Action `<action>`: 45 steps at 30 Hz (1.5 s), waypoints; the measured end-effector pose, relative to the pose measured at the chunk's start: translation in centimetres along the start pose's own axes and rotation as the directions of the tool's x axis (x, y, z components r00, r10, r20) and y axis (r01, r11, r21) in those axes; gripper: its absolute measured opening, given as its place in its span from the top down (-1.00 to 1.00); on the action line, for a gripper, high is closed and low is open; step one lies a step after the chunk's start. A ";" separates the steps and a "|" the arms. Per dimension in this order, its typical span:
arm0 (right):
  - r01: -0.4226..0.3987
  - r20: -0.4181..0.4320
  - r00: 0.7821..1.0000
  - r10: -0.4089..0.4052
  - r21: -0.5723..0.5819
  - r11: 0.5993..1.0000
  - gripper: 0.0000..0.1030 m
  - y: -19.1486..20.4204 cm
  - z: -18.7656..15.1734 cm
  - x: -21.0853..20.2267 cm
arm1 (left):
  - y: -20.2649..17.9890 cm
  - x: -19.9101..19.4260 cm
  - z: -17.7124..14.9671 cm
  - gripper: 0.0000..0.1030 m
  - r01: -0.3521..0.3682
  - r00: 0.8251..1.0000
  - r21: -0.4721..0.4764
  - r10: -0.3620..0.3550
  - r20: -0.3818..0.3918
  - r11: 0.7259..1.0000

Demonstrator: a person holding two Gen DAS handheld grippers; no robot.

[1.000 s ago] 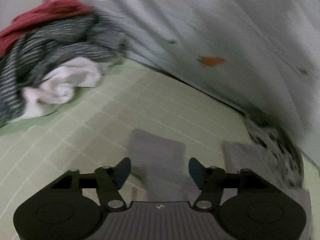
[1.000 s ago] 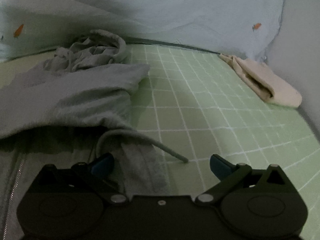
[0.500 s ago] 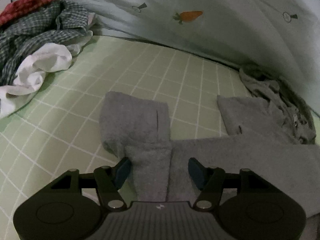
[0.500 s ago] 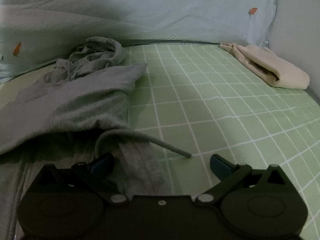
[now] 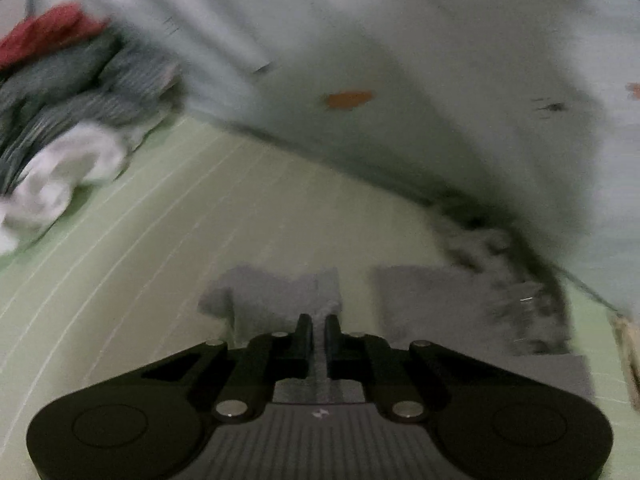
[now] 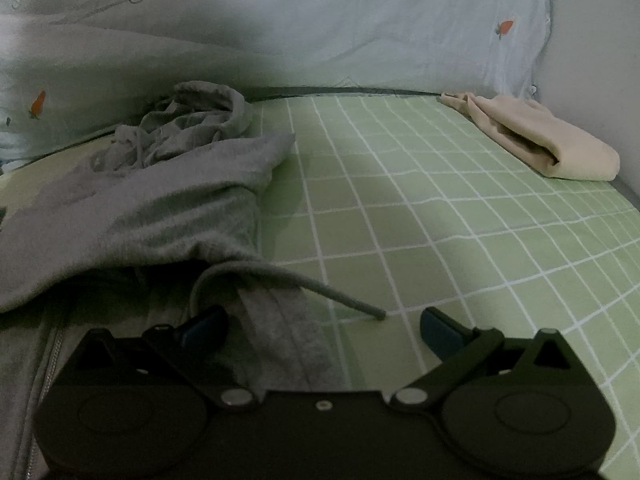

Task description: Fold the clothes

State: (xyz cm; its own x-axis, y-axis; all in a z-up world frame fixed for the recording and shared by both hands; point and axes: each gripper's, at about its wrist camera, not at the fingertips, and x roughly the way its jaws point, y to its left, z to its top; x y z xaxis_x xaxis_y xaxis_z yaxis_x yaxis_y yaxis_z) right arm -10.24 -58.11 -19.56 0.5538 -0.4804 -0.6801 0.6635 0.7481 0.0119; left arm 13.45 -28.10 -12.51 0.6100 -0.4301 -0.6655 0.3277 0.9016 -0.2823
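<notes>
The grey hoodie lies on your green checked sheet, toward nine o'clock in the right view. Your left gripper is clenched on its sleeve; your right gripper gapes, the drawstring loose between its jaws.

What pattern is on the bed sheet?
Light green sheet with a white grid; right wrist view shows it best.

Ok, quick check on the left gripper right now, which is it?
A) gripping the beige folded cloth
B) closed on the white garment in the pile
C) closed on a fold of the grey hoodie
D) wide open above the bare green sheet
C: the left gripper has its jaws drawn together with grey hoodie fabric pinched between them, having just closed on it.
</notes>
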 end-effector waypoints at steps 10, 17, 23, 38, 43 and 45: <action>-0.009 0.024 1.000 0.008 0.003 1.000 -1.00 -0.2 -0.3 -0.1 | -10.2 -2.4 -2.1 0.73 0.336 0.941 0.200 -0.317 -0.123 0.920; -0.009 0.019 1.000 0.009 0.002 1.000 -1.00 -0.3 -0.3 0.0 | -10.1 -0.9 -5.1 -0.32 0.223 0.953 0.234 -0.160 -0.259 0.946; -0.028 -0.034 0.999 0.028 -0.004 1.000 -1.00 -0.3 1.2 -0.8 | -6.1 -0.9 -4.3 -0.47 0.082 0.976 0.161 -0.047 -0.213 0.983; -0.200 -0.002 0.978 0.206 -0.261 0.944 -0.91 10.3 7.6 -0.3 | -2.0 1.9 -5.3 -0.68 -0.083 0.949 0.106 0.111 -0.295 0.991; -0.302 -0.103 0.953 0.284 -0.323 0.897 -0.31 14.1 7.1 1.8 | -1.5 2.4 -5.6 -0.73 -0.085 0.941 0.091 0.110 -0.319 0.992; -0.340 -0.142 0.940 0.310 -0.309 0.888 0.00 14.3 6.8 2.3 | -1.5 2.6 -5.7 -0.75 -0.094 0.938 0.097 0.121 -0.324 0.991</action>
State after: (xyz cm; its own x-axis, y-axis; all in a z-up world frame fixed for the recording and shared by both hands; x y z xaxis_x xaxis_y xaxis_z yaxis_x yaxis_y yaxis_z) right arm 4.00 -51.65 -15.98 0.6551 -0.1546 -0.7396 0.2457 0.9692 0.0150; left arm 10.44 -30.32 -17.76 0.3778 -0.2795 -0.8827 0.3374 0.9294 -0.1498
